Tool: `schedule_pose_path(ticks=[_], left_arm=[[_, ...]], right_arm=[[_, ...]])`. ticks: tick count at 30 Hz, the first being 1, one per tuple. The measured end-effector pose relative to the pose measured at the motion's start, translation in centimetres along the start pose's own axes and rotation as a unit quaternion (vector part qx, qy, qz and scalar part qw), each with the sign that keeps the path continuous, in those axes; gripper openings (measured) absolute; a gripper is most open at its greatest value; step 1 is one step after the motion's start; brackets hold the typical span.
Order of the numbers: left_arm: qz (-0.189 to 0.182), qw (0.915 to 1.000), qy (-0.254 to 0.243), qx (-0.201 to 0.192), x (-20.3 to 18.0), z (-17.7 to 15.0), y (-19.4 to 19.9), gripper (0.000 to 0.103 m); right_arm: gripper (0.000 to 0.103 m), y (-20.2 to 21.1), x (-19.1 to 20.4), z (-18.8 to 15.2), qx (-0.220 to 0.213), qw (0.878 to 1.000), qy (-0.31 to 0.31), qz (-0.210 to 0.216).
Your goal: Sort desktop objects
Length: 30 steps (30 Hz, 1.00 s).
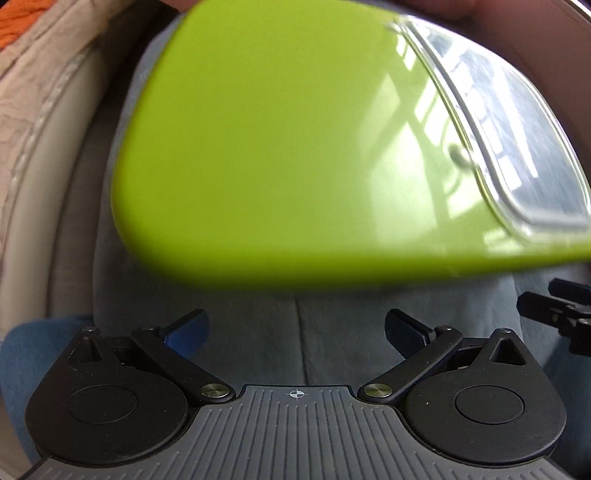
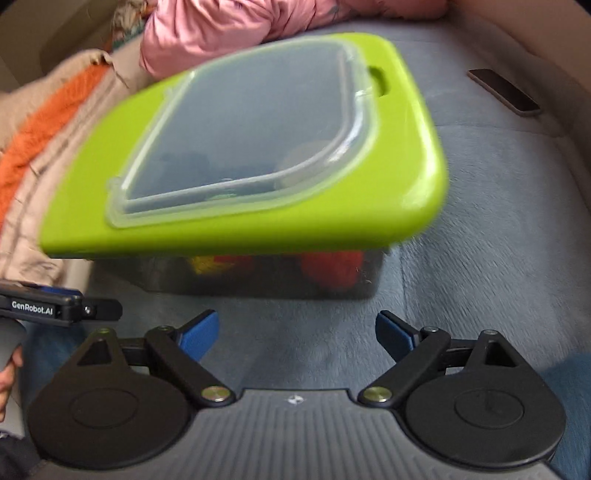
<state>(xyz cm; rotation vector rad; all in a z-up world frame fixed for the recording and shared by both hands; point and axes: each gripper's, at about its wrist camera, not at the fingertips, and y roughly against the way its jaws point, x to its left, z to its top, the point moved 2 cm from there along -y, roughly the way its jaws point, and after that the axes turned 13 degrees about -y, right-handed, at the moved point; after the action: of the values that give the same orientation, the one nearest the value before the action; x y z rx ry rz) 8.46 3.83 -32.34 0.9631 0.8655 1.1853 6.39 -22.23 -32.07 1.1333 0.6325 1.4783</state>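
green-lidded box [image 2: 399, 177], right gripper [image 2: 295, 332] empty, spread wide

green-lidded box [image 2: 258, 166], right claw [image 2: 295, 332] spread empty

Lime-green lid [image 2: 399, 177], blue-grey cover [image 2: 480, 266], orange blanket [image 2: 40, 125], pink garment [image 2: 221, 29]

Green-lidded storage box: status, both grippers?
Left gripper open, empty. Right gripper open, empty. Lime-green lid with clear plastic hatch sits closed on the dark bin; neither gripper touches it. Dark phone lies well aside.
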Motion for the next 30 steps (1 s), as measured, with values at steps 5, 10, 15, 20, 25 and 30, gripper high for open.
schedule_pose_path(ticks=[5,10,15,20,25,30], left_arm=[[-0.005,1.0,-0.008,0.001,0.7,2.1,-0.4,0.103],[-0.006,1.0,0.0,-0.003,1.8,3.9,-0.8,0.103],[-0.019,0.9996,0.017,0.014,3.4,4.7,-1.0,0.103],[-0.206,0.9772,0.047,0.02,6.5,2.6,1.0,0.103],[-0.347,0.9274,0.132,-0.047,13.9,1.0,3.2,0.103],[-0.246,0.9441,0.213,-0.051,17.7,3.5,2.2,0.103]], right_arm=[[0.091,-1.2,0.5,2.6,-0.017,0.999,-0.023,-0.016],[0.089,-1.5,0.4,3.6,-0.035,0.999,-0.031,-0.003],[0.089,-2.4,0.3,5.0,-0.021,0.999,-0.045,0.009],[0.089,-1.3,-1.4,4.1,-0.014,0.998,-0.047,0.045],[0.089,3.3,-7.5,3.0,-0.028,0.96,-0.159,0.226],[0.096,6.4,-11.9,4.8,-0.123,0.929,-0.25,0.245]])
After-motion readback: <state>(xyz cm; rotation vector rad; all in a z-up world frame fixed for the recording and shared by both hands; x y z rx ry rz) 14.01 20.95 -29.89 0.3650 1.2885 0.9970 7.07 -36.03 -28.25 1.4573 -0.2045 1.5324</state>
